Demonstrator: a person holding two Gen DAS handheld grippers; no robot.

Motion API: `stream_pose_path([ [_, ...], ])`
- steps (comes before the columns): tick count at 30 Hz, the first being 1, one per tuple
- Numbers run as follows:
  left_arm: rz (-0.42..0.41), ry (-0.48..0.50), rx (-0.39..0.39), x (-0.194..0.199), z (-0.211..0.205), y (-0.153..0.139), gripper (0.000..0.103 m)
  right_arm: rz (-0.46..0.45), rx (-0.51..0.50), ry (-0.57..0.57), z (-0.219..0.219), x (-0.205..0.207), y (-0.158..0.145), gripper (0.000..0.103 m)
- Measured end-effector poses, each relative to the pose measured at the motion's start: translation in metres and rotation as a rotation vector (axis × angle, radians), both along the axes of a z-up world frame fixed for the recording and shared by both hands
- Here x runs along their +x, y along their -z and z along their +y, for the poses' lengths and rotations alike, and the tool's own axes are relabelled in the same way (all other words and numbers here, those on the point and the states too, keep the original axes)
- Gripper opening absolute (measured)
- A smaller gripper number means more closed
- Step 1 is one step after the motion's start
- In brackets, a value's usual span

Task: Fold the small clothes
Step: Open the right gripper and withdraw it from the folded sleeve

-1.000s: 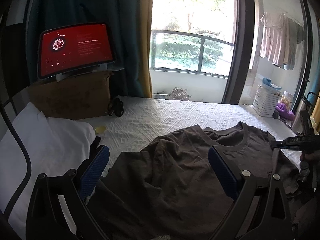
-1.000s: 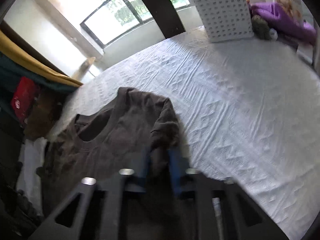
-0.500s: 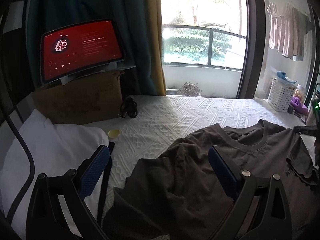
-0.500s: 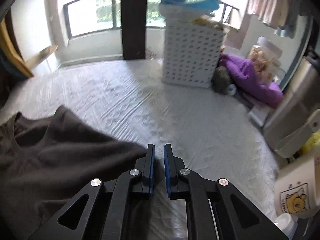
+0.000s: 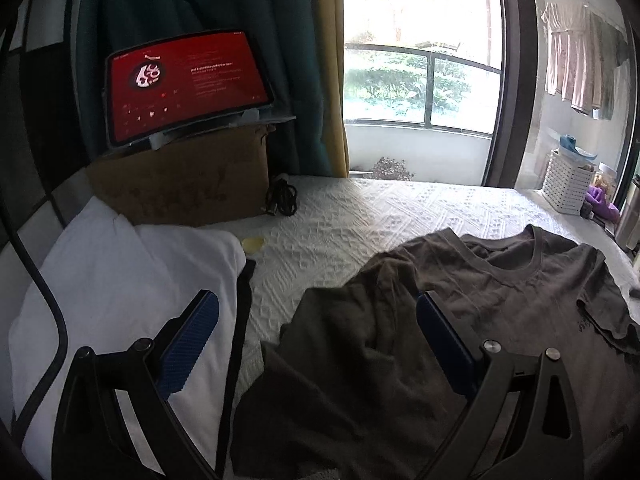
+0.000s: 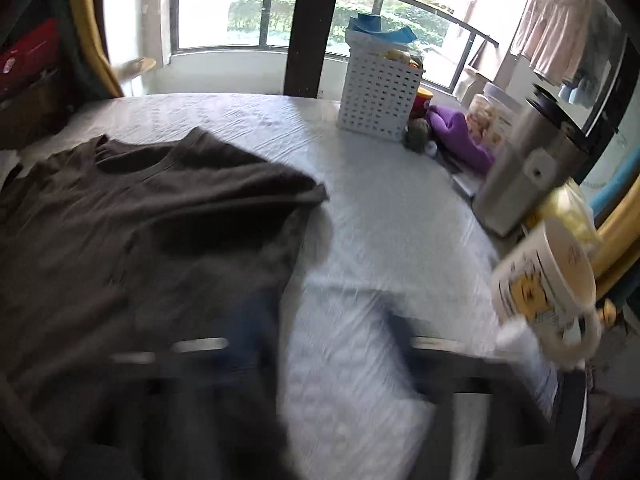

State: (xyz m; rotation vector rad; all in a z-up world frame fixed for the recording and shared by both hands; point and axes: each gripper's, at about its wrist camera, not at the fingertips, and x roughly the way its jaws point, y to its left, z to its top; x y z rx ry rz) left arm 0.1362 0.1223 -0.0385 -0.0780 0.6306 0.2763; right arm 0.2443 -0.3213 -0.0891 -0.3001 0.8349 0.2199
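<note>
Both claws gape empty: our right gripper (image 6: 328,344) just sprang open, dropping the brown cotton T-shirt (image 5: 460,320) sleeve flat; left gripper (image 5: 316,344) hovers nearby.

Nothing can be read with certainty. The red-screened tablet (image 5: 188,84) propped on the brown cardboard box (image 5: 180,184), beyond the left jaw of the left gripper, carries lines of white text too small to make out. The small dark print on the chest of the brown T-shirt (image 5: 520,300), right of the same jaws, is likewise illegible.
</note>
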Motion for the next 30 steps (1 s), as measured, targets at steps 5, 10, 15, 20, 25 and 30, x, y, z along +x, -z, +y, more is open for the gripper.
stream_pose_path([
  [5, -0.003, 0.026, 0.003, -0.012, -0.011, 0.002, 0.098, -0.044, -0.007, -0.060, 0.010, -0.039, -0.005, 0.102],
  [10, -0.004, 0.034, 0.000, -0.025, -0.016, 0.005, 0.098, 0.012, -0.076, -0.179, 0.034, -0.058, 0.014, 0.045],
  [15, 0.020, 0.019, 0.010, -0.035, -0.003, 0.011, 0.098, 0.070, -0.094, -0.207, 0.042, -0.055, 0.038, 0.012],
  [20, 0.053, -0.038, 0.005, -0.043, 0.031, 0.019, 0.098, 0.123, 0.030, -0.289, 0.057, -0.061, 0.031, 0.012],
  [25, 0.122, -0.059, -0.001, -0.031, 0.058, 0.034, 0.098, 0.127, -0.003, -0.224, 0.064, -0.056, 0.033, 0.012],
  [30, 0.146, 0.029, -0.091, -0.014, 0.062, 0.042, 0.098, 0.002, 0.076, -0.170, 0.054, -0.052, -0.005, 0.021],
])
